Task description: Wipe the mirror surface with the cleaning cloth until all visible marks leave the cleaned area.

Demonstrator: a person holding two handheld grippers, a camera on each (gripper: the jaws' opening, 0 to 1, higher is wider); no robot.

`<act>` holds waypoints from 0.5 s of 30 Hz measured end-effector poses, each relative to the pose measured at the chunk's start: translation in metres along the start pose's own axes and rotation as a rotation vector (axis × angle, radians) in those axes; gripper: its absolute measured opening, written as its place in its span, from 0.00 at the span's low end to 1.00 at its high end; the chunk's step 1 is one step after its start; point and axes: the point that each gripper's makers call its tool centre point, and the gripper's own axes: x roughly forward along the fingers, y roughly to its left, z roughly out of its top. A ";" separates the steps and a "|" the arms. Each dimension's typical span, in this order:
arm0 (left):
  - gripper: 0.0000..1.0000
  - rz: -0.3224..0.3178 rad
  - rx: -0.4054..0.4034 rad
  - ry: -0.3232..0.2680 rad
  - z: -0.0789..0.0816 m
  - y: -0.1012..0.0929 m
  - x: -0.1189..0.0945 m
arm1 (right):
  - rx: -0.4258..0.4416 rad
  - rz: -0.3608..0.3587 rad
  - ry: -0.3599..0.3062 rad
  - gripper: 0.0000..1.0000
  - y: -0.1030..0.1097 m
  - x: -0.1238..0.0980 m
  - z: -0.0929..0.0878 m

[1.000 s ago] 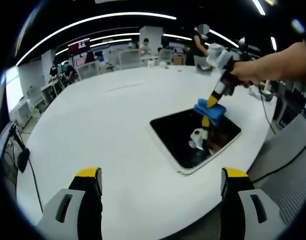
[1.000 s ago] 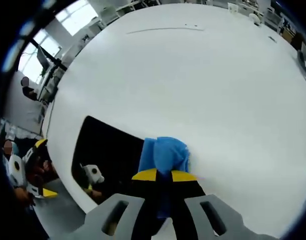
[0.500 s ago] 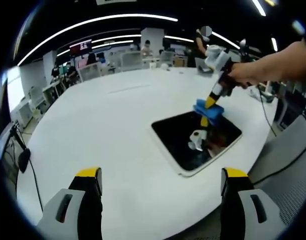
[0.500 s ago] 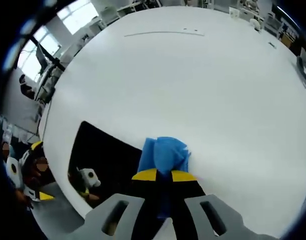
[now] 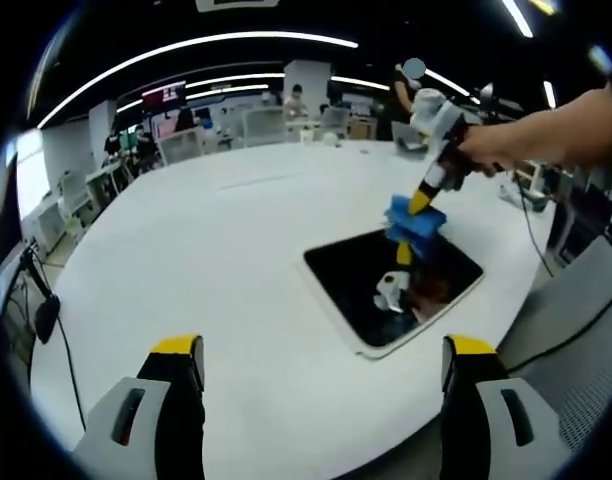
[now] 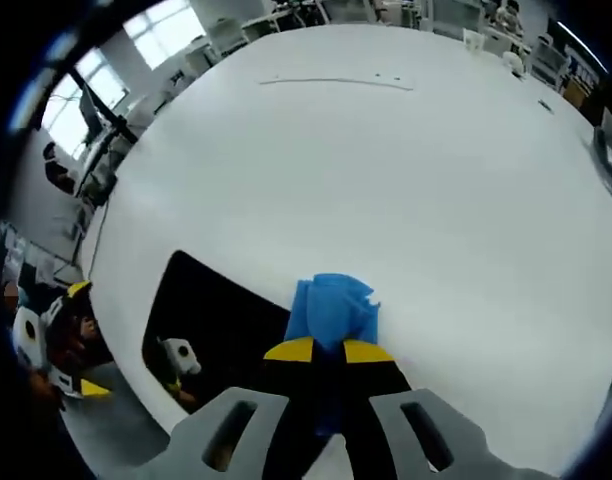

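Note:
A dark rectangular mirror (image 5: 386,290) with a white rim lies flat on the round white table (image 5: 206,250). My right gripper (image 5: 423,200), held by a person's hand, is shut on a blue cleaning cloth (image 5: 414,222) at the mirror's far edge. I cannot tell whether the cloth touches the glass. In the right gripper view the cloth (image 6: 333,308) sticks out past the shut jaws of the right gripper (image 6: 329,351), and the mirror (image 6: 221,310) lies to its left. The glass reflects the gripper. My left gripper (image 5: 323,365) hangs open near the table's front edge, with nothing between its jaws.
A grey chair (image 5: 586,330) and a black cable (image 5: 534,240) are at the table's right. A dark stand (image 5: 44,315) is at the left edge. Desks, chairs and people (image 5: 291,98) fill the room behind. Wide bare tabletop (image 6: 406,180) stretches beyond the cloth.
The right gripper, with the cloth, has shifted slightly at the mirror's far edge and sits a little higher. The left gripper has stayed open and still.

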 end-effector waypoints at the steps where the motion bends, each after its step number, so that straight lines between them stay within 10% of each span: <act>1: 1.00 0.001 -0.014 -0.006 0.001 0.000 0.000 | -0.004 -0.003 -0.003 0.03 0.000 -0.005 0.002; 15: 1.00 0.022 0.029 -0.015 0.003 0.004 -0.001 | 0.077 0.014 -0.037 0.03 -0.018 -0.036 -0.006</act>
